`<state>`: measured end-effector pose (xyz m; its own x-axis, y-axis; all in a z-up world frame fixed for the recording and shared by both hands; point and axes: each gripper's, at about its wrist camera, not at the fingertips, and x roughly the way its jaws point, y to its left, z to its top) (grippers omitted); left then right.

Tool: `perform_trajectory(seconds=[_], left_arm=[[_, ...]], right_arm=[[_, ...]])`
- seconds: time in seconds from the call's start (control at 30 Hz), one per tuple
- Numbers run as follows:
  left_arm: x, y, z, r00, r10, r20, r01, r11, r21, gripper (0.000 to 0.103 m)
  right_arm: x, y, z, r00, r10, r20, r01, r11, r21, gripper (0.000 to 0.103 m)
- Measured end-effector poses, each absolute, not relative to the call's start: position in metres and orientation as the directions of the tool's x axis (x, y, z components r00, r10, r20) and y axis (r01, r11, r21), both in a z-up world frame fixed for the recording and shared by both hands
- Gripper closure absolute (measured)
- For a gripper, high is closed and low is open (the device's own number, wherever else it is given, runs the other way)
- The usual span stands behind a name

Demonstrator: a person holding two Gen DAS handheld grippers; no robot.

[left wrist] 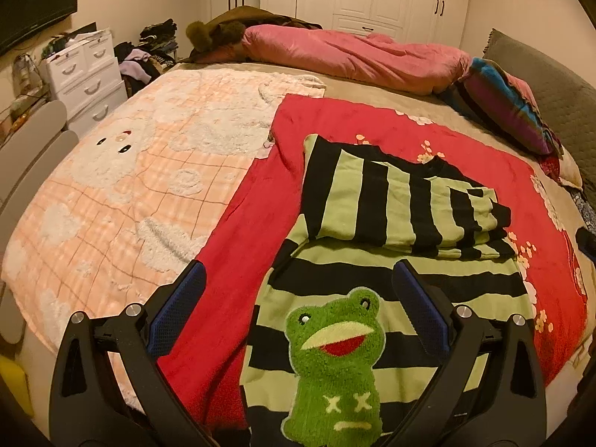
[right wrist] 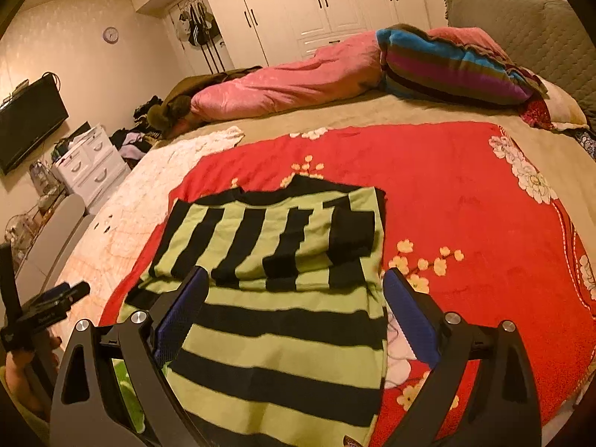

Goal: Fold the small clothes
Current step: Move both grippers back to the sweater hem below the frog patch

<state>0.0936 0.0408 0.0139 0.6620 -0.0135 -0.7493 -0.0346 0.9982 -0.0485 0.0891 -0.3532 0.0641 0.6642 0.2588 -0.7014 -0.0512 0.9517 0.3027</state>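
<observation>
Left gripper (left wrist: 298,279) wide, empty; right gripper (right wrist: 294,283) wide, empty | striped sweater (right wrist: 275,316) part-folded on red blanket (right wrist: 465,205)

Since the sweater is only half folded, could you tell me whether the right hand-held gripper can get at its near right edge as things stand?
Probably yes. The right hand-held gripper is open and empty, poised over the striped sweater, whose right edge lies flat on the red blanket with nothing covering it.
</observation>
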Motion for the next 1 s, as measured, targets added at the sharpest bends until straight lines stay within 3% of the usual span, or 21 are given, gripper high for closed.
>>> perform_trajectory(seconds=[1.0], left_arm=[[0.081,0.048,-0.021,0.562,-0.010,-0.827,-0.005,1.000,-0.016,0.009]], right_arm=[[0.038,-0.341,0.005,0.501,0.266,-0.823,-0.102,0.963,0.249,0.009]])
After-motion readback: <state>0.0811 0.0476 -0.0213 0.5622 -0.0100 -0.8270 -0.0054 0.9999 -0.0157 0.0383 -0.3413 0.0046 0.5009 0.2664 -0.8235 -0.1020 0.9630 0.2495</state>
